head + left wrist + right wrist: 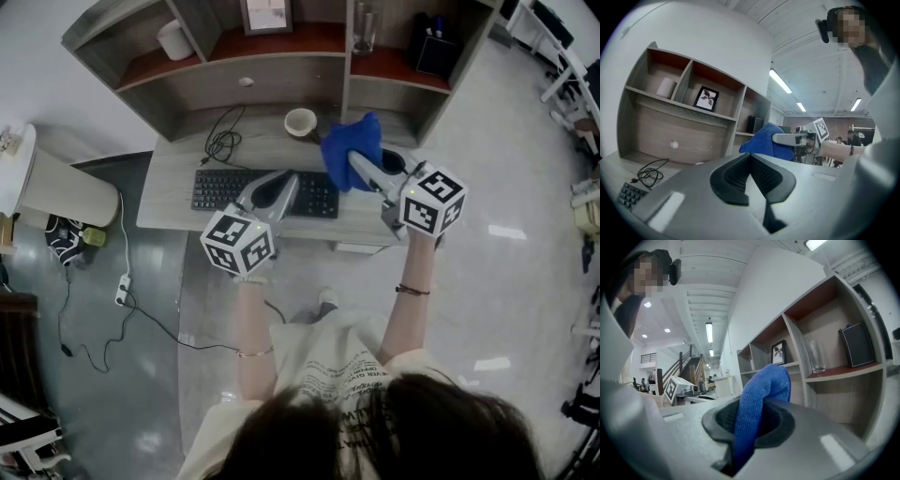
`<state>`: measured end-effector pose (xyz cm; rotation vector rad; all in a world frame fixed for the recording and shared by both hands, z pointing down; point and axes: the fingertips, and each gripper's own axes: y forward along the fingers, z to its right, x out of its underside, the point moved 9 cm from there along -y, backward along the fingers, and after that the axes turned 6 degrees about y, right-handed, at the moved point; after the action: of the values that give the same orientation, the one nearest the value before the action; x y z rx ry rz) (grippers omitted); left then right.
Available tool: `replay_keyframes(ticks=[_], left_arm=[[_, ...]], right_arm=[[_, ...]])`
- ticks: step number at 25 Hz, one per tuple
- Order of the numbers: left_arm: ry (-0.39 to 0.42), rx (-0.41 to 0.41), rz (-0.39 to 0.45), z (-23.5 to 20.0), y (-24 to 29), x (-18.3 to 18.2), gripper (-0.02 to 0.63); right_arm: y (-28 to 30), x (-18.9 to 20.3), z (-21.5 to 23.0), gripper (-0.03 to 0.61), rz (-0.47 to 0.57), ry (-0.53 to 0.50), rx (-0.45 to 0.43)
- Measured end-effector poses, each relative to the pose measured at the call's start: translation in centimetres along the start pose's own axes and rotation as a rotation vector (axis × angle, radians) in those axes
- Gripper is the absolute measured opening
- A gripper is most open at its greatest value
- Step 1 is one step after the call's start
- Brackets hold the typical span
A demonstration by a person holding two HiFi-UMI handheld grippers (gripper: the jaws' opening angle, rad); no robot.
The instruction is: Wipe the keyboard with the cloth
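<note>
While the right tongs are pinching the blue cloth and holding it up above the bench, the left tongs are hovering beside them with jaws pressed together on nothing. The cloth is bunching up past the right tongs' tips, apart from the black keyboard. The keyboard is lying on the bench beneath the left tongs, stretching off to their left. A white cup is sitting beyond both tongs, just left of the cloth.
</note>
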<state>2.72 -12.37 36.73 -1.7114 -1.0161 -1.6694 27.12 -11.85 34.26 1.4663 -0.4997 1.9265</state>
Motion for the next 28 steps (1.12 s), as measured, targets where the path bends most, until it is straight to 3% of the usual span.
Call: replay_keyframes(ticks=[13,28], left_arm=[[-0.077,0.020,-0.098,-1.0,2.9,3.6,-0.003],[-0.143,0.152,-0.232,-2.5,4.1,8.1,-0.003]], right_arm=[[0.9,3.3,2.7,0.052,-0.077,0.074,0.026],[0.8,7.4,3.3,0.052,-0.115,0.149,0.209]])
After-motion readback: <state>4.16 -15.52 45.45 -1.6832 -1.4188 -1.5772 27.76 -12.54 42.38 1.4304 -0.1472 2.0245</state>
